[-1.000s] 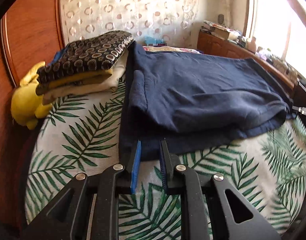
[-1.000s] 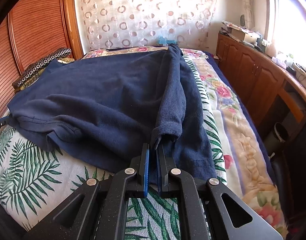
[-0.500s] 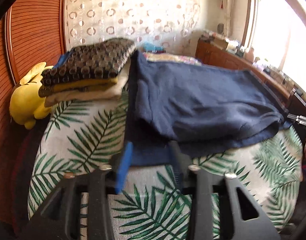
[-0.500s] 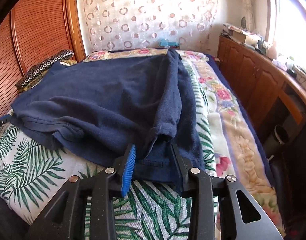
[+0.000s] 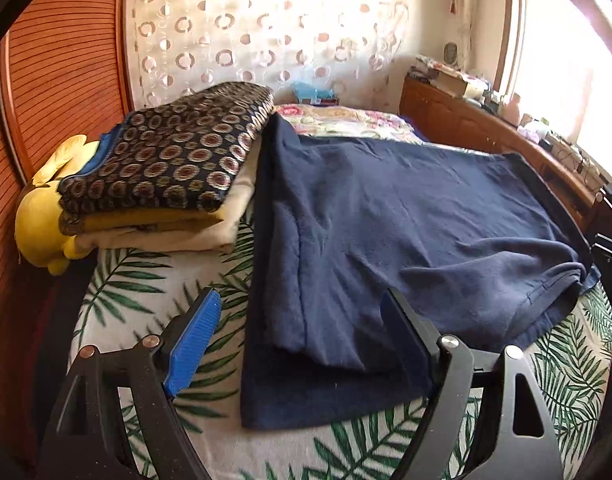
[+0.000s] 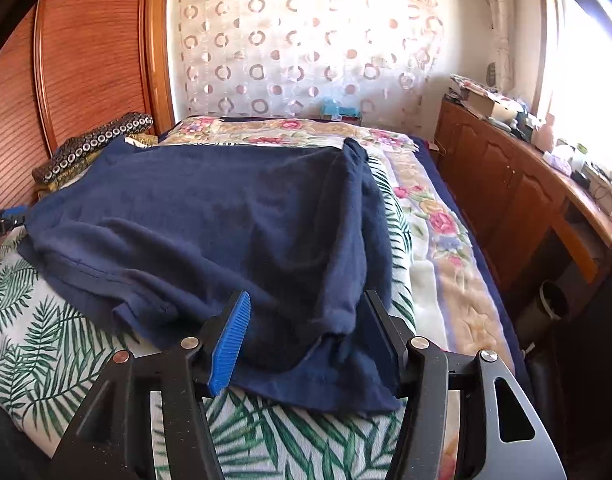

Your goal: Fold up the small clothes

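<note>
Garment: a navy blue shirt lies spread across the bed; both side edges are folded in over the body; its near hem reaches almost to the bed's near edge; the cloth is flat in the middle, rumpled along the folded sides.

Left gripper: its jaws stand wide apart and have just been opening; the shirt's near left corner, with the folded strip on top, lies between them; neither pad presses on the cloth; the blue pad sits over the leaf-print bedspread just beside the shirt's edge.

Right gripper: its jaws stand about half open and have just been opening; the folded-in sleeve end and the hem under it lie between them; the cloth rests slack on the bed, not pinched.

Bedspread: white with green palm leaves at the near end; a flowered quilt runs along the far side and the right side of the bed.

Stack: folded clothes at the shirt's left, touching its edge; a dark piece with a ring pattern on top, a mustard one and a cream one below.

Toy: a yellow plush toy beside the stack, against the wooden wardrobe.

Right of bed: a wooden cabinet with clutter on its top, under a bright window.
</note>
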Available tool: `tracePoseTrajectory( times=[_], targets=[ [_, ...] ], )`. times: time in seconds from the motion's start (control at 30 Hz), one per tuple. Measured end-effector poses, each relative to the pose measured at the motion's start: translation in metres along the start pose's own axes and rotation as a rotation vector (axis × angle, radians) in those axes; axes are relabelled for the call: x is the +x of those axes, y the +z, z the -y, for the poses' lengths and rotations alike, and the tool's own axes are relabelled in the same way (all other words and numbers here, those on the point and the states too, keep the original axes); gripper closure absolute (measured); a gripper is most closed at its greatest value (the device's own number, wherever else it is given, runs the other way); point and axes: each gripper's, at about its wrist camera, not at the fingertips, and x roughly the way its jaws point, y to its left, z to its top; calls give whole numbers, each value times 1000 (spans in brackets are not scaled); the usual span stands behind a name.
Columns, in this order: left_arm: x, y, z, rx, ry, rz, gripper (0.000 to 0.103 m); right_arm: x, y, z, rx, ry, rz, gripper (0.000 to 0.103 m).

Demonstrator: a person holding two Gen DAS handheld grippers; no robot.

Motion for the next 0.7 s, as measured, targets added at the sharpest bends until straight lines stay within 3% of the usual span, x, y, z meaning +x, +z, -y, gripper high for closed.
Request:
tracePoseTrajectory(
  times=[0.27, 0.53, 0.6, 0.7],
  targets=[
    [16, 1, -3, -28, 1, -68, 20, 17, 1, -10, -19, 55, -32, 44],
    [22, -8, -7, -50, -35, -110, 23, 32, -6, -9, -32, 52, -82, 44],
    [22, -8, -7, -42, -33, -108, 26, 30, -8, -7, -29, 53, -72, 44],
    [22, -8, -4, -15, -33, -109, 40, 29, -12, -4, -20, 51, -76, 44]
  ],
)
